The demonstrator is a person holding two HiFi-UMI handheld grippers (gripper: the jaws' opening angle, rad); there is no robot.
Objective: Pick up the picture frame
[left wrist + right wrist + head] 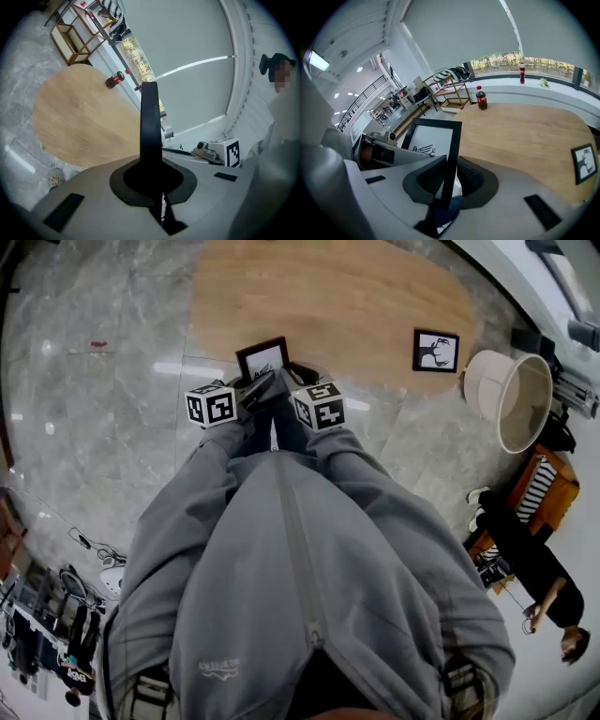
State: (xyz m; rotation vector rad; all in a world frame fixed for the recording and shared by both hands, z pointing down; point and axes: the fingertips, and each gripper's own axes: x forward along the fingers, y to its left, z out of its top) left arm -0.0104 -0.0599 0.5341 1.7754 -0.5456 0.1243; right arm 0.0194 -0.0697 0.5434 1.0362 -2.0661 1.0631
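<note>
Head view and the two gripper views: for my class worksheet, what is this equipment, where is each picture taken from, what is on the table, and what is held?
No robot here: a person in a grey jacket holds a hand tool ending in a claw in each hand. The head view comes from a camera on the person's head, looking down. The left and right gripper views come from cameras riding on the tools, looking along each claw. The left claw and the right claw are both closed on one black picture frame. On the wooden table rest a second picture frame and a cola bottle.
</note>
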